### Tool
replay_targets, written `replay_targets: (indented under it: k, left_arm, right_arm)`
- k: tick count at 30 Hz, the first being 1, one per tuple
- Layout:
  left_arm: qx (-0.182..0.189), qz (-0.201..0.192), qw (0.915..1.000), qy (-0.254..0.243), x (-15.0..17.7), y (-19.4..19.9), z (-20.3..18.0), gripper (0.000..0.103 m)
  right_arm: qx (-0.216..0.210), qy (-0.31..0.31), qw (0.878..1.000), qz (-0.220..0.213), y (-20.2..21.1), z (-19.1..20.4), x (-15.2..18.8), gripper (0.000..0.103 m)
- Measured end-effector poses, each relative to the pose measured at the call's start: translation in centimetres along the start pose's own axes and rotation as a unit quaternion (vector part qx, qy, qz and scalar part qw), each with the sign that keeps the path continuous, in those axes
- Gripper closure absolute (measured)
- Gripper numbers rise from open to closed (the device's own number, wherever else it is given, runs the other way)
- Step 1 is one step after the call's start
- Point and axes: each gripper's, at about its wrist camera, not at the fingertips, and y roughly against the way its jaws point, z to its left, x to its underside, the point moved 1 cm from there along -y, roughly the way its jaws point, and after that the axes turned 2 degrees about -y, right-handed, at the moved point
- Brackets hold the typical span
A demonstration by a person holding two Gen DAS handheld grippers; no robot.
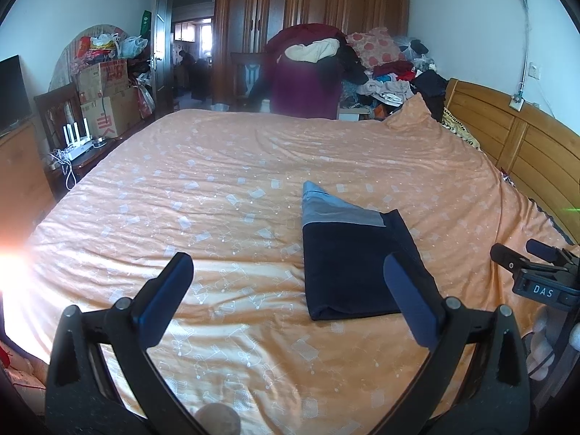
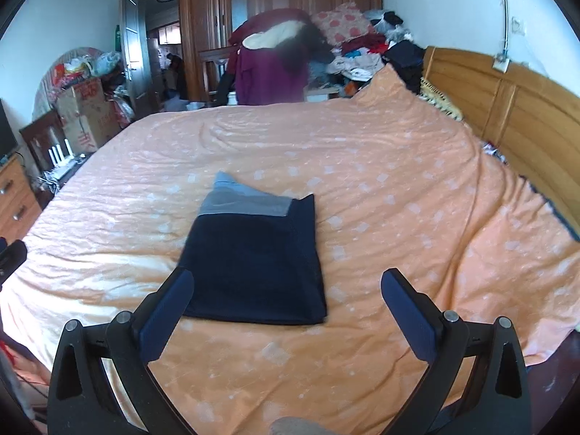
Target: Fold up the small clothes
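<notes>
On the orange bedspread our dark garment lies folded into a tidy rectangle — we judge it nearly done. Left gripper and right gripper hover spread apart, holding nothing.

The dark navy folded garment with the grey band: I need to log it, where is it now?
The dark navy folded garment with the grey band lies flat on the orange patterned bedspread, just ahead of both open grippers, untouched by either.
</notes>
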Motion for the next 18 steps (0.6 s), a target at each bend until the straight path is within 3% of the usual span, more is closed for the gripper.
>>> replay_targets:
  k: [6,10,13,18]
  left_arm:
    - [0.010,0.004,0.9999,0.000,0.2,-0.2,-0.3,0.000]
    - [0.013,0.003,0.9999,-0.005,0.3,-0.1,-0.7,0.000]
    - [0.011,0.002,0.9999,-0.007,0.3,0.0,-0.9,0.000]
    - [0.008,0.004,0.9999,-0.007,0.2,-0.2,-0.8,0.000]
  right_arm:
    - [0.004,0.008,1.000,-0.012,0.3,0.3,0.2,0.000]
    - [-0.010,0.020,1.000,0.016,-0.5,0.9,1.0,0.000]
    - [-0.017,0.019,1.000,0.014,-1.0,0.9,1.3,0.000]
    - [0.007,0.011,1.000,0.022,-1.7,0.4,1.4,0.000]
